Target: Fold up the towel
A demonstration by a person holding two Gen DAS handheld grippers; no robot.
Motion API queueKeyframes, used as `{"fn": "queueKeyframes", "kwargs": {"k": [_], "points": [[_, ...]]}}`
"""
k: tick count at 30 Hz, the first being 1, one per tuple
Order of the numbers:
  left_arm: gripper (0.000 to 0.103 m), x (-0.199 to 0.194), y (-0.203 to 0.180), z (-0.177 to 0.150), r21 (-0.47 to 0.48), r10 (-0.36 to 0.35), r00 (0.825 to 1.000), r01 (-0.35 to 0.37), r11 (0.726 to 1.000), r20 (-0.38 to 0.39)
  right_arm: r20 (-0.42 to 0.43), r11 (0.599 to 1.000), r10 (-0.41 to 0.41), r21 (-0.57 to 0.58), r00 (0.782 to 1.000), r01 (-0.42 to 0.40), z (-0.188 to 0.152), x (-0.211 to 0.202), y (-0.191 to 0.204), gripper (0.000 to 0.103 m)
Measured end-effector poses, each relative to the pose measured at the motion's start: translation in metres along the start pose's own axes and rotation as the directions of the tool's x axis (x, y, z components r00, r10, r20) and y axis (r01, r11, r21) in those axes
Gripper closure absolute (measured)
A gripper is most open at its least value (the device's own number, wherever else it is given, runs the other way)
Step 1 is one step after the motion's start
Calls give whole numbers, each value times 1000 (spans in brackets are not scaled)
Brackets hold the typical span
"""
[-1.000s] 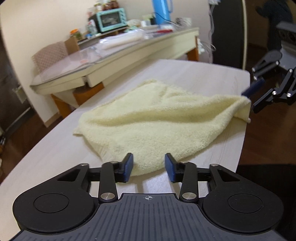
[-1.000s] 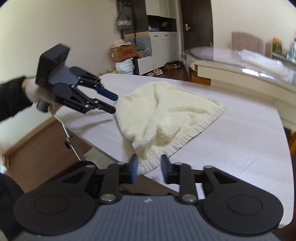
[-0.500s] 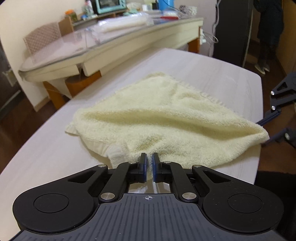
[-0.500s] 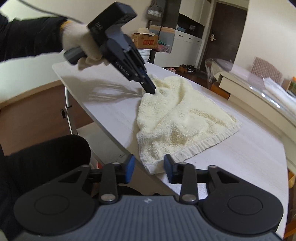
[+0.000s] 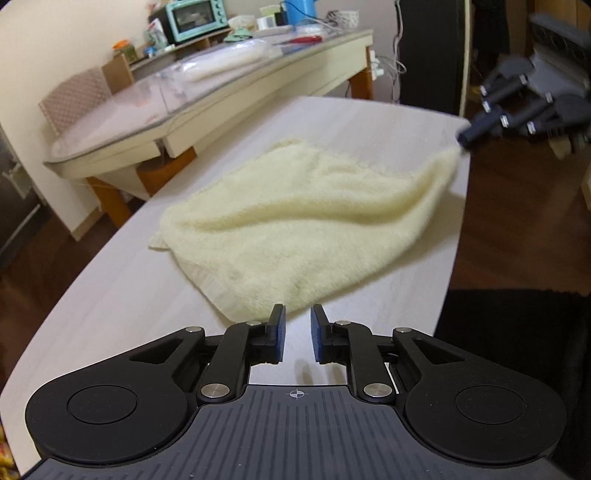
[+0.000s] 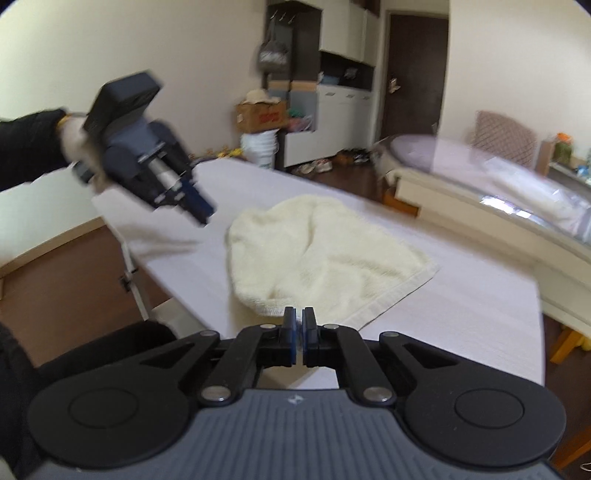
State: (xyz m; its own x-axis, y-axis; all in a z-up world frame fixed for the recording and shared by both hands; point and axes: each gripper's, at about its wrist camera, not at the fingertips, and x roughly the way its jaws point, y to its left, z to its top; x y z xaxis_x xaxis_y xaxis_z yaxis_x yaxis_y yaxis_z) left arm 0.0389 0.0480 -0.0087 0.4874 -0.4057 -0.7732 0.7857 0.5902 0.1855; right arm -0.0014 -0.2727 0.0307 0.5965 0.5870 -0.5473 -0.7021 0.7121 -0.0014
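Pale-yellow terry towel (image 5: 295, 229) lies rumpled at the white table's (image 5: 110, 302) near edge; my right gripper (image 6: 298, 332) pinches its corner, my left gripper (image 5: 297, 334) is opening, empty. I'd regrip before lifting.

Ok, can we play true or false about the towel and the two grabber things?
1. The towel is pale yellow. True.
2. The towel lies on the floor. False: it lies on the white table.
3. The right gripper pinches a corner of the towel. True.
4. The left gripper holds the towel too. False: its jaws are opening with nothing between them, and the towel's edge is just beyond its tips.
5. A teal mini oven stands in the background. True.
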Motion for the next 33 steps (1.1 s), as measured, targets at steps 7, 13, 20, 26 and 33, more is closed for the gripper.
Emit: {"fn": "queueKeyframes", "kwargs": {"k": [7,13,20,26,33], "points": [[76,36,-4,15,34,2,1000,-3,999,7,60,994,-84,77,995,79,12,-3,-20,100],[76,55,16,31,11,-16,1000,16,1000,16,28,996,-27,83,999,25,11,6,-18,88],[87,62,33,46,-44,-65,997,66,997,29,-23,997,49,-52,999,-50,19,46,31,77],[89,58,42,56,-44,-124,992,125,991,12,-71,988,20,-149,997,-30,28,91,68,60],[87,40,46,50,-32,-120,992,121,992,32,-136,979,-30,-204,990,2,32,125,76,89]]}}
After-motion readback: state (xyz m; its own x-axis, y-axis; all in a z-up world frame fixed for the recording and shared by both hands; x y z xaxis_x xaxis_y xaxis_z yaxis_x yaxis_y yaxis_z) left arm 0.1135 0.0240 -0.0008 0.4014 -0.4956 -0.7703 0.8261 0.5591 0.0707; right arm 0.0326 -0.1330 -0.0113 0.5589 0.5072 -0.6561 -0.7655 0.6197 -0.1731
